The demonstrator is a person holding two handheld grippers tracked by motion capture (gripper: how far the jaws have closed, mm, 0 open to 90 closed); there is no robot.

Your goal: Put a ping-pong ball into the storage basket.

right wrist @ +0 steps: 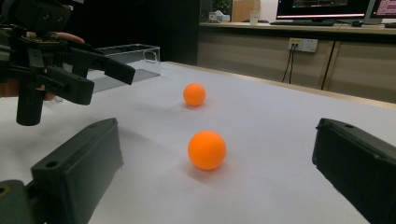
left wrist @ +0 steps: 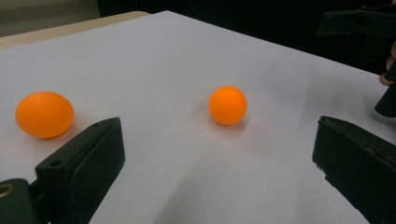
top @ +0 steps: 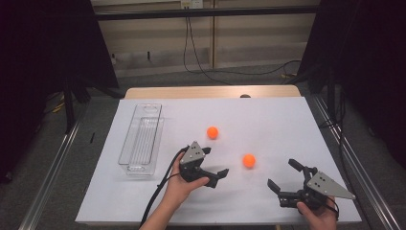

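Observation:
Two orange balls lie on the white table top [top: 287, 120]. The nearer ball [top: 249, 160] [left wrist: 227, 105] [right wrist: 207, 150] sits between my two grippers. The farther ball [top: 212, 132] [left wrist: 45, 114] [right wrist: 194, 94] rests toward the table's middle. My left gripper [top: 215, 162] [left wrist: 215, 137], held in a hand, is open and points right at the nearer ball from a short way off. My right gripper [top: 284, 174] [right wrist: 215, 134] is open near the front right edge and faces the same ball. Neither gripper holds anything.
A clear plastic tray [top: 142, 139] [right wrist: 126, 56] stands empty on the left part of the table. In the right gripper view the left gripper [right wrist: 70, 70] hangs at the left. The right gripper [left wrist: 364, 23] appears at the top right of the left gripper view.

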